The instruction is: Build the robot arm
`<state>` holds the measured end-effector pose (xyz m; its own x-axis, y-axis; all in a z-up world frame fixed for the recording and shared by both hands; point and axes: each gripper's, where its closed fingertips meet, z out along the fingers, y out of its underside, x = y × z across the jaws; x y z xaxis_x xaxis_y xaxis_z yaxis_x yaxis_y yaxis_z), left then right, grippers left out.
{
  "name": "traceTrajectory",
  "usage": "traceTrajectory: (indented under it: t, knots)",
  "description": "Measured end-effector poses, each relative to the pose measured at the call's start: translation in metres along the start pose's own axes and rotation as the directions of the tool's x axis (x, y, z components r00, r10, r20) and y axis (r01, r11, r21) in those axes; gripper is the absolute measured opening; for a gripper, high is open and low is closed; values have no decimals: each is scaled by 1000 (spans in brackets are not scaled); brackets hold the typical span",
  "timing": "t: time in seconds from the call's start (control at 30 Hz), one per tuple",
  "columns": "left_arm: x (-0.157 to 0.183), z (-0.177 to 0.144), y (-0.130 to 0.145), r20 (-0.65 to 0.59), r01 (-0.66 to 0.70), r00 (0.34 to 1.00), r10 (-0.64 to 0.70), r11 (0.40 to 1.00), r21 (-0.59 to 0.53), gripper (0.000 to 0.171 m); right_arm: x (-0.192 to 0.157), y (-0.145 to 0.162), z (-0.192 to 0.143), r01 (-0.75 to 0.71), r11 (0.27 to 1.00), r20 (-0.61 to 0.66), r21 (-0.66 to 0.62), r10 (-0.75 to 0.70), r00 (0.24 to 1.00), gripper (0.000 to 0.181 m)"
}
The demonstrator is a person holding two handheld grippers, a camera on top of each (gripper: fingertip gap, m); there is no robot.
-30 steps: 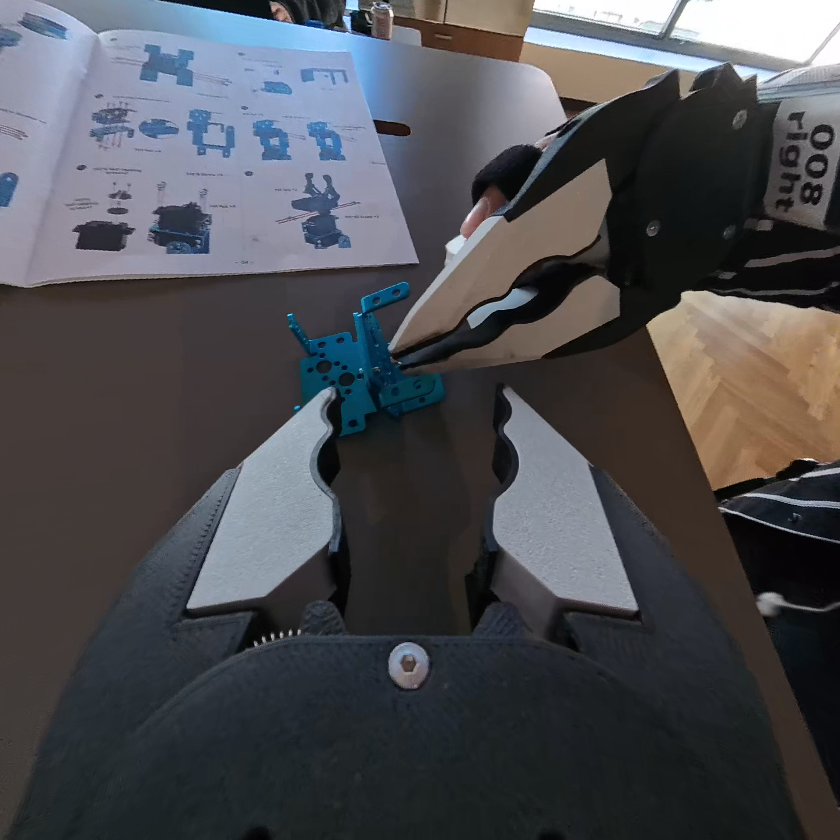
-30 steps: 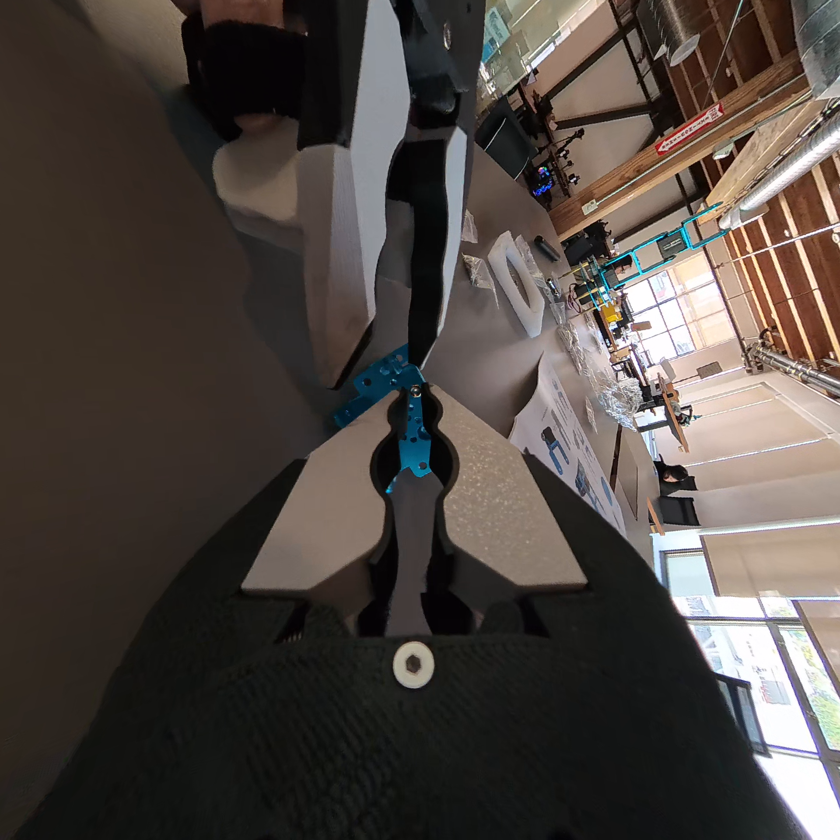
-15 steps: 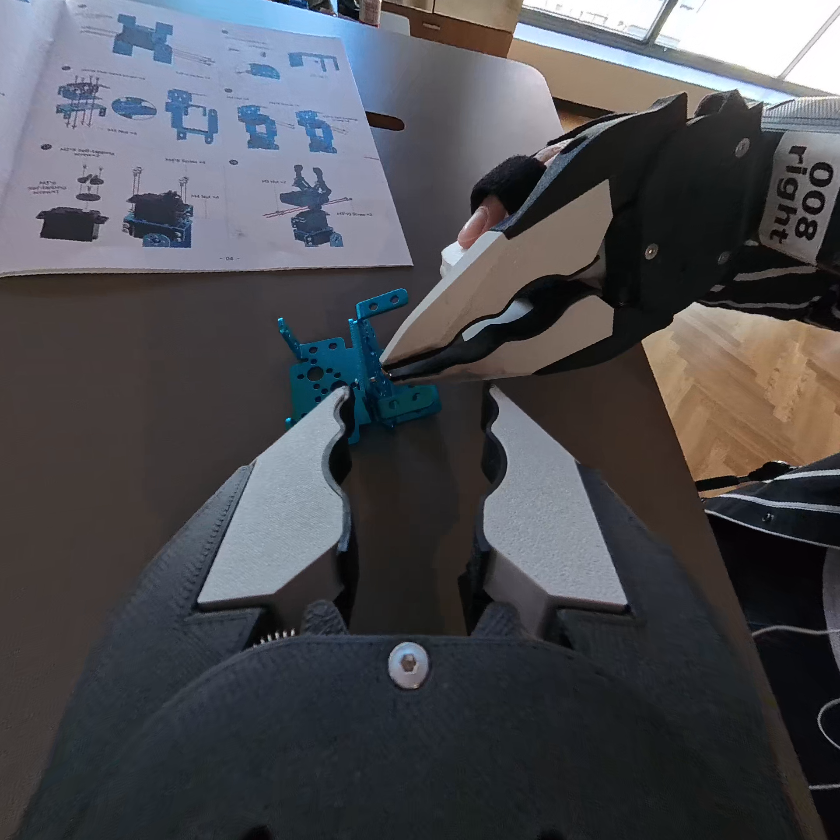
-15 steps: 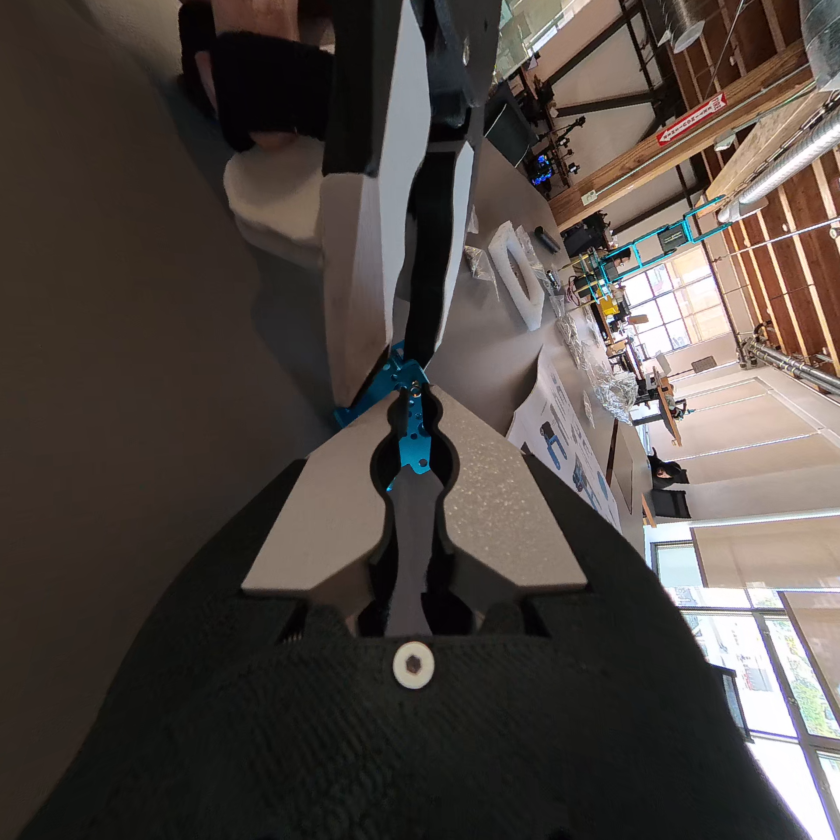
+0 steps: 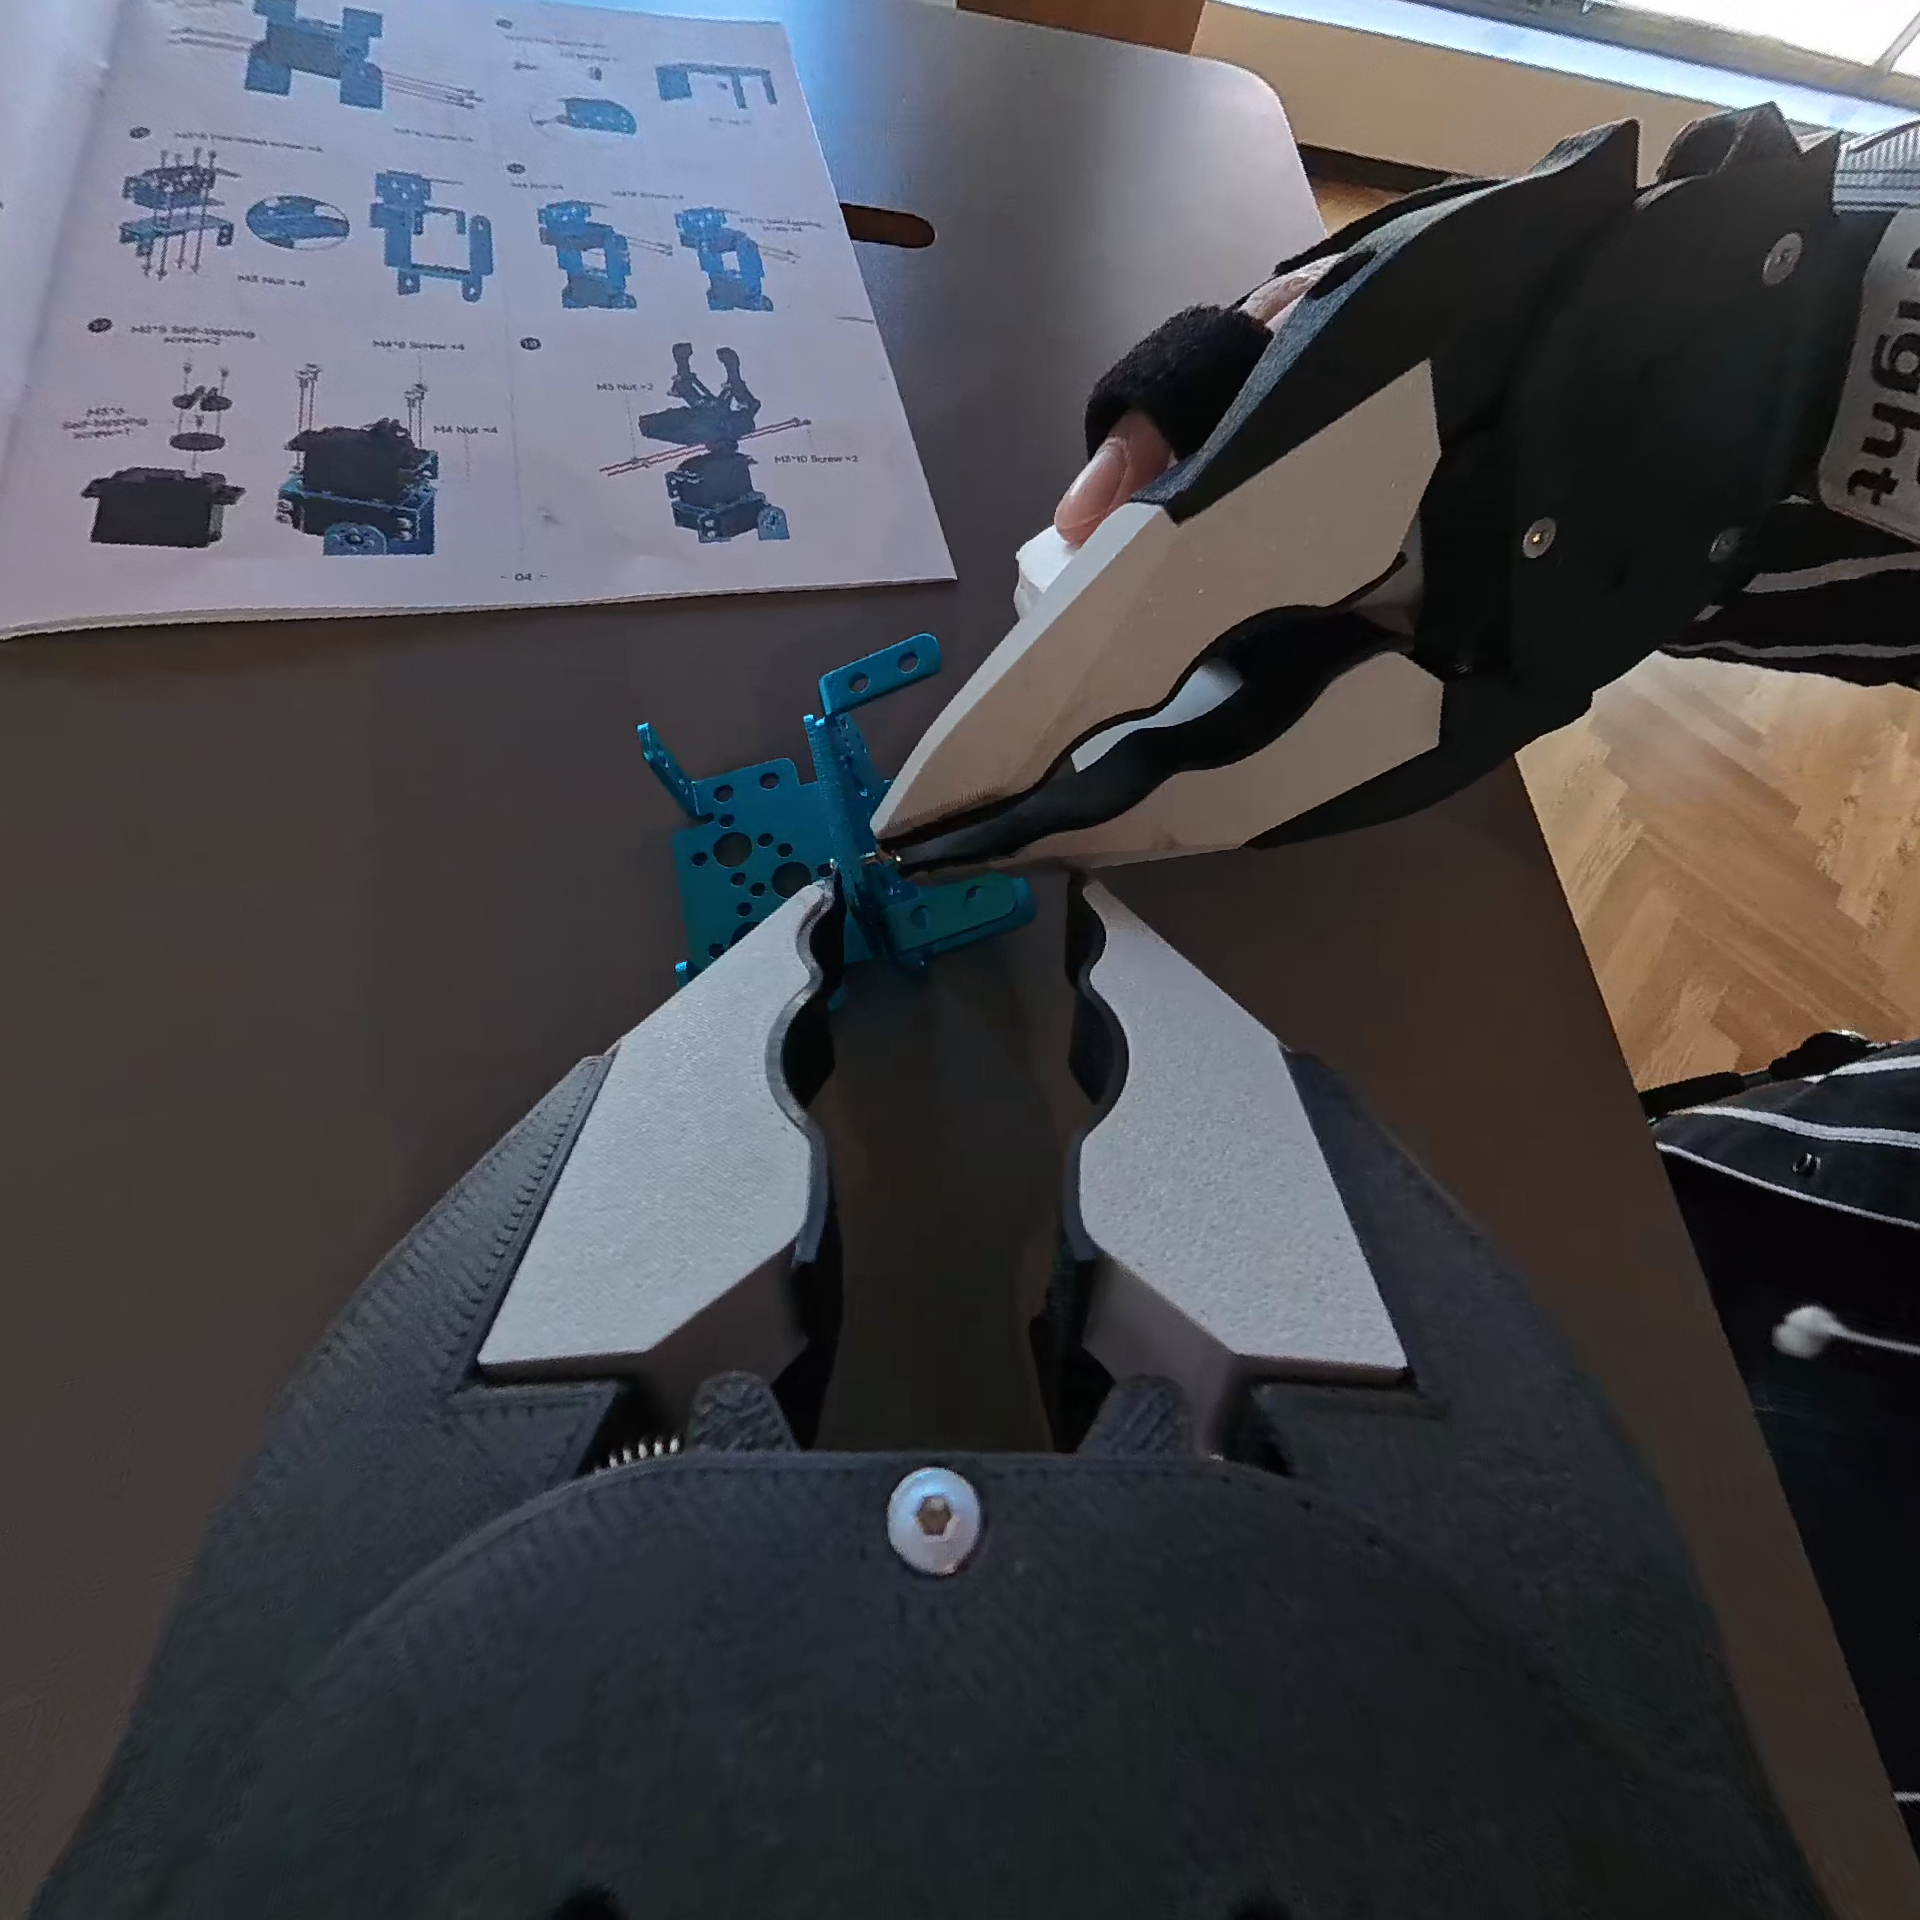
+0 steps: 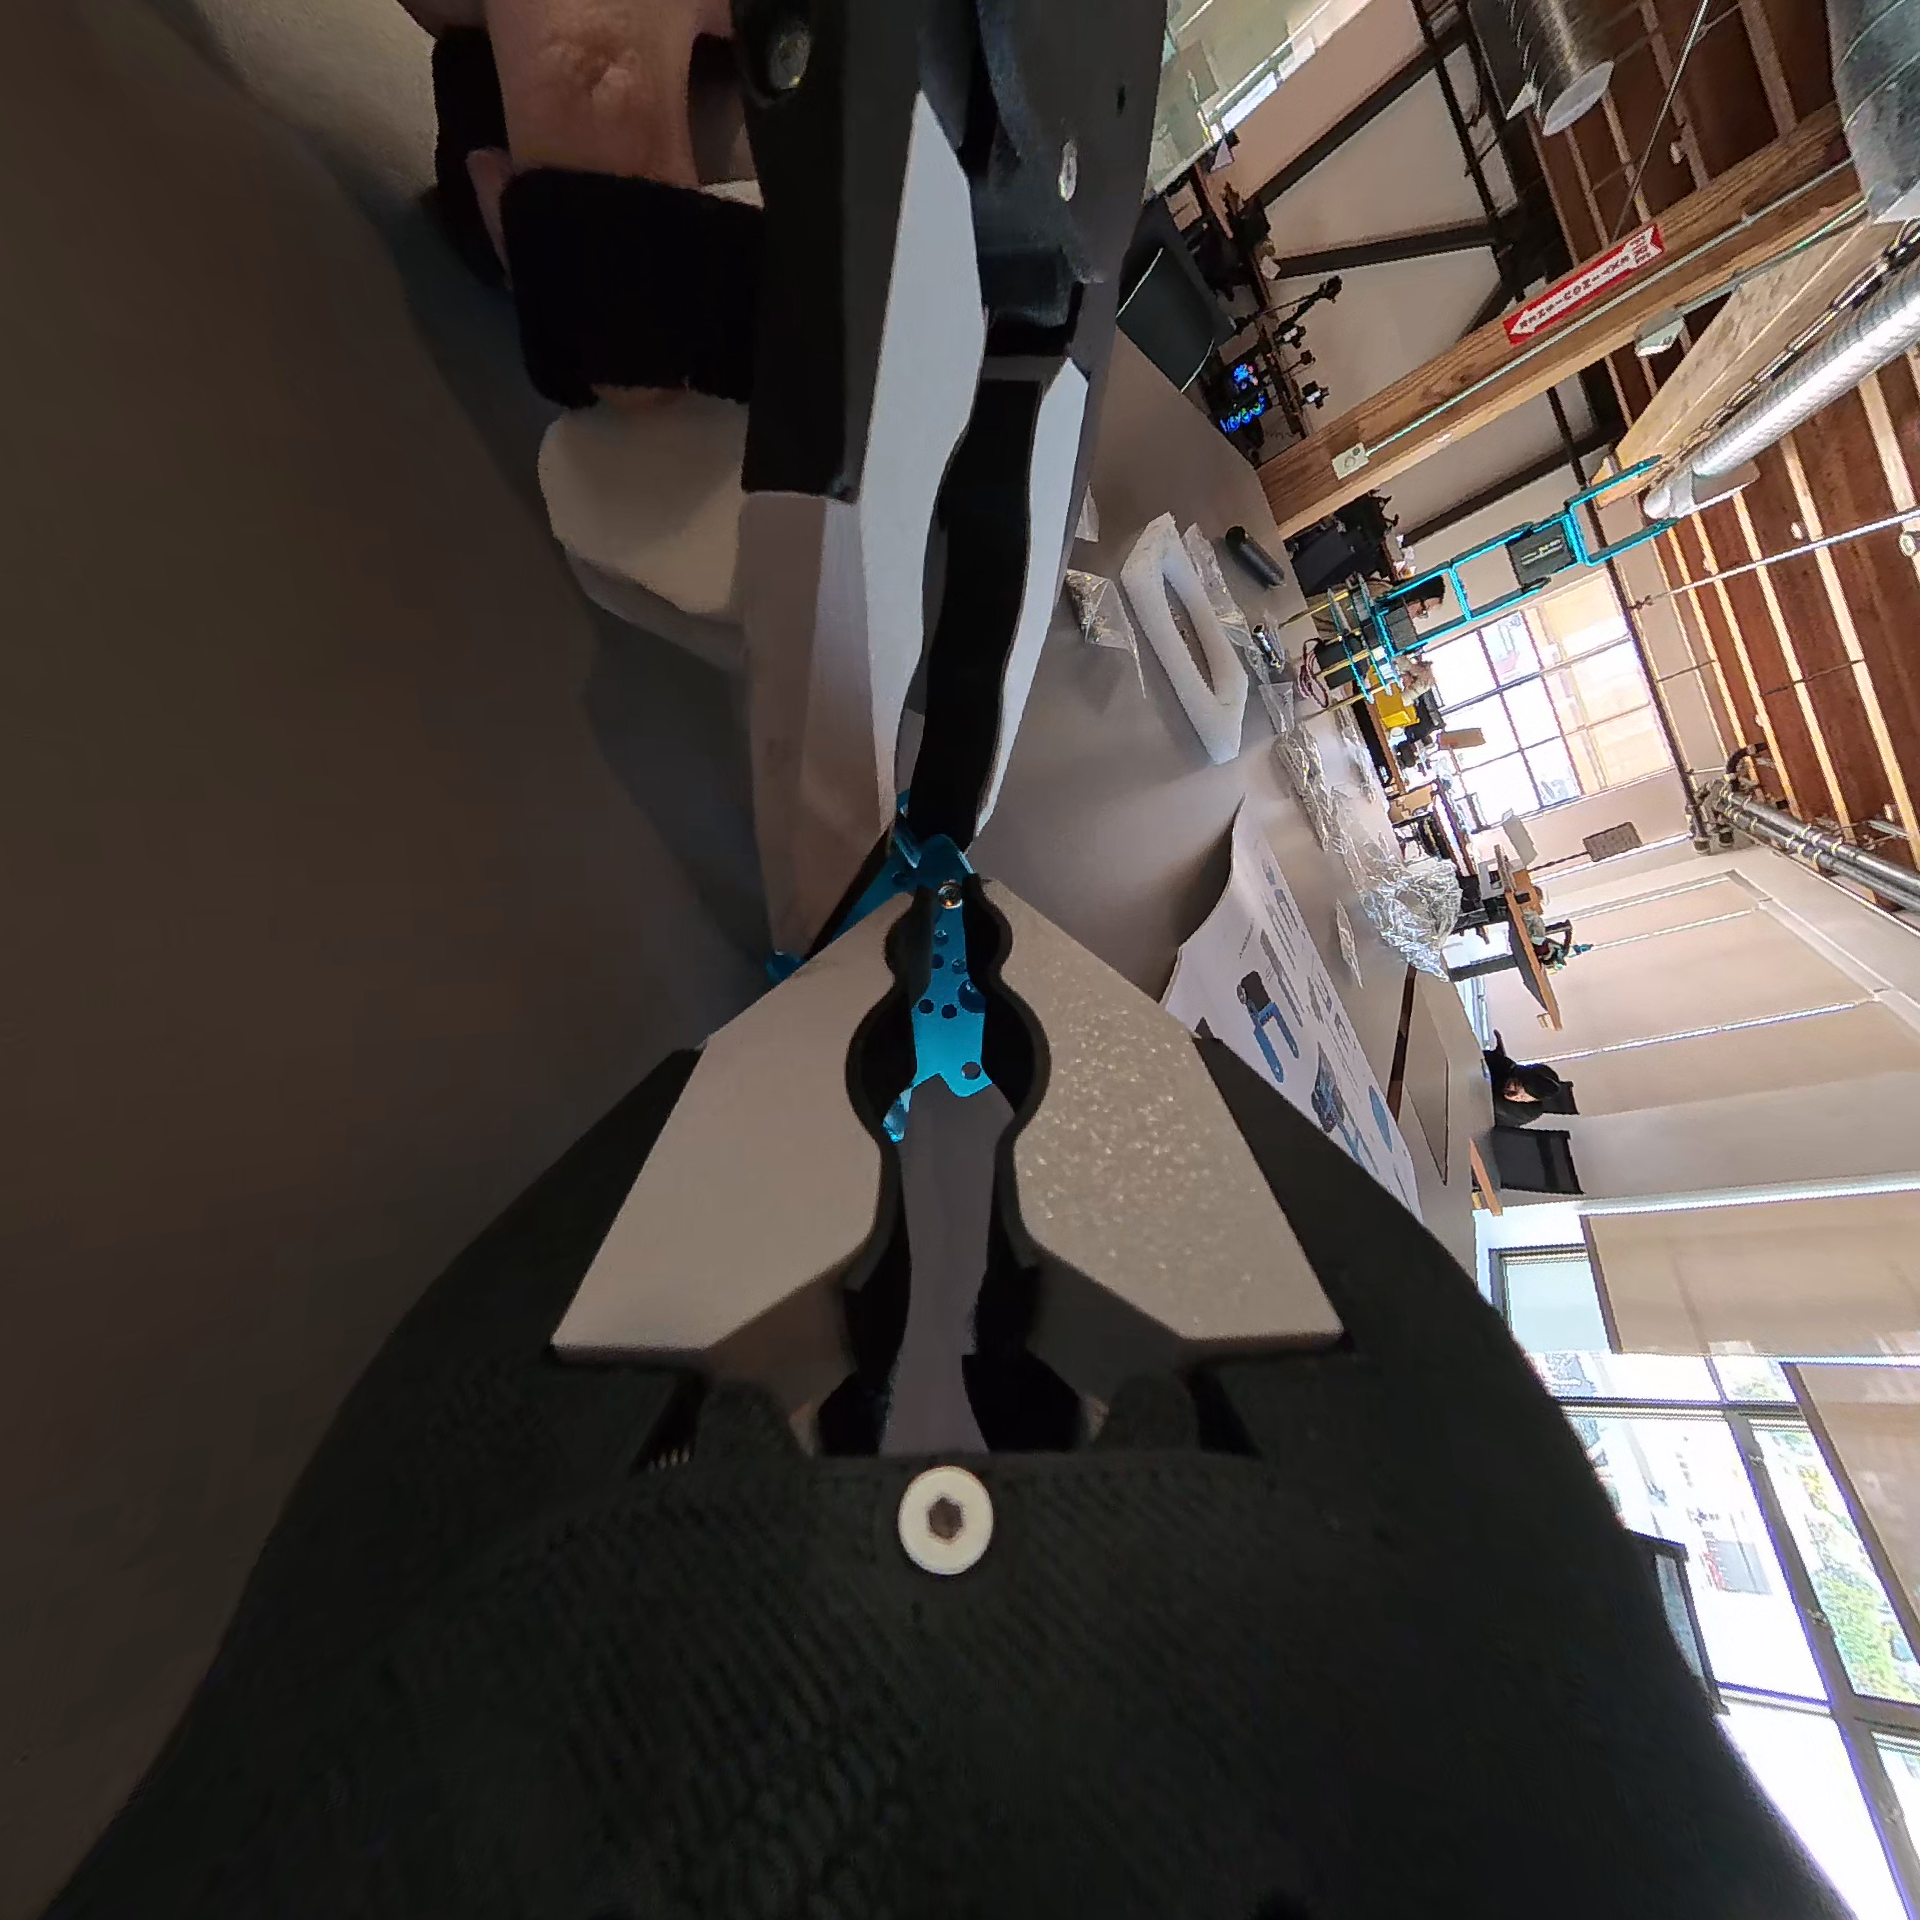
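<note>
Grey-padded left gripper (image 5: 951, 904) sits spread on the dark table (image 5: 312, 935), one fingertip touching a blue perforated metal bracket assembly (image 5: 831, 862). Beyond, the right gripper (image 5: 888, 840) pinches its upright plate. Any sideways nudge could twist it loose. An instruction booklet (image 5: 416, 312) lies farther off.

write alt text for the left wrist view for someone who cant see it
The open left claw reaches toward a blue metal bracket assembly on a dark table, its left fingertip at the bracket. The right claw, coming from the right, pinches a small part at the bracket's upright plate. An open instruction booklet lies behind.
</note>
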<state>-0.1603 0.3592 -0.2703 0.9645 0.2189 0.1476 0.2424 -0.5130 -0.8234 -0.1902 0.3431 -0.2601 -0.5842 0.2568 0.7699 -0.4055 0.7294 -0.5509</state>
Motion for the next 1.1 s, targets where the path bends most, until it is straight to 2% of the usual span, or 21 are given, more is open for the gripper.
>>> traceTrajectory:
  t: [0.5,0.7,0.9,1.1]
  knots:
    - [0,1,1,-2,-5,1000,5,1000,-10,37,0,0,0,-1,1000,-3,-9,1,1000,5]
    - [0,1,1,-11,6,1000,-6,1000,-11,36,-1,-1,-1,22,1000,-16,-14,-22,1000,4]
    - [1,2,2,-20,11,1000,-11,1000,-19,35,-2,-2,-4,103,995,-38,-16,-104,994,4]
    - [2,2,2,-42,33,999,-34,999,-21,34,-3,-3,-5,82,997,-26,-7,-82,996,4]
